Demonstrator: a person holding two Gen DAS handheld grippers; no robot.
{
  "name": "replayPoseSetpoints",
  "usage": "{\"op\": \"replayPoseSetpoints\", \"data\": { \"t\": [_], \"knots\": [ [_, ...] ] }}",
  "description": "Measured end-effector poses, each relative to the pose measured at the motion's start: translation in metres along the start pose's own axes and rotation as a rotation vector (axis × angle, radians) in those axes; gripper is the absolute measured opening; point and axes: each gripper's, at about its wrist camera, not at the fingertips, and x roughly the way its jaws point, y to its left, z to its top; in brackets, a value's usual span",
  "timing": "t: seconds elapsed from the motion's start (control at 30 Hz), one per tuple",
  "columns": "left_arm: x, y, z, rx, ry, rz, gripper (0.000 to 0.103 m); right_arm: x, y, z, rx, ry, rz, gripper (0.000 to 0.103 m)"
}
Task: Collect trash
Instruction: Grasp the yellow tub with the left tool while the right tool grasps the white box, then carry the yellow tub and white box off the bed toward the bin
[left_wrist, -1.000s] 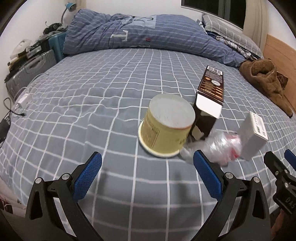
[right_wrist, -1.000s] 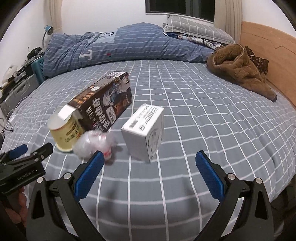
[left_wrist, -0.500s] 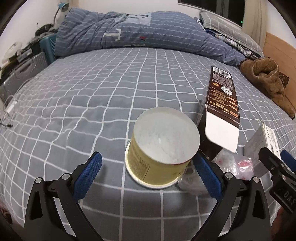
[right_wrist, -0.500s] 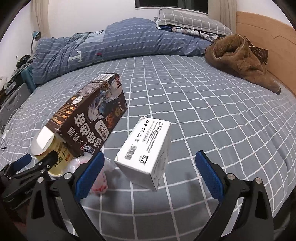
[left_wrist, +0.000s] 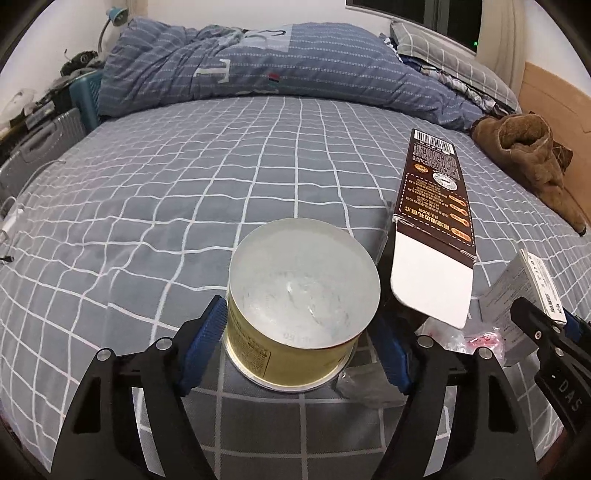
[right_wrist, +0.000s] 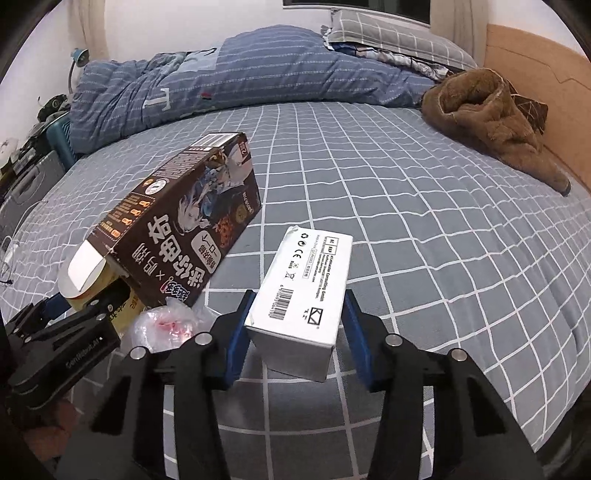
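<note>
Left gripper fingers straddle tin, lower centre; right gripper fingers straddle white box; neither visibly pinching. Risk: soft bed tipping both.

1. A bed fills most of both views, covered by a grey sheet with a white grid pattern.
2. A blue striped quilt lies bunched along its far side.
3. A grey checked pillow sits near the wooden headboard.
4. A brown fleece garment lies crumpled beside the headboard.
5. The wall is white, with a dark window above the pillow.
6. A blue lamp and a grey suitcase stand at the left.
</note>
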Motion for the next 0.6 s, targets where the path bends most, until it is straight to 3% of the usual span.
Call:
{"op": "replayPoseSetpoints", "data": {
  "t": [0.3, 0.6],
  "knots": [
    [-0.029, 0.007, 0.005, 0.001, -0.02, 0.028, 0.073, -0.02, 0.005, 0.004, -0.044, -0.025, 0.012, 0.039],
    [-0.076, 0.019, -0.002, -0.043, -0.053, 0.006, 0.073, -0.057, 0.009, 0.0, -0.067, -0.075, 0.027, 0.039]
  ]
}}
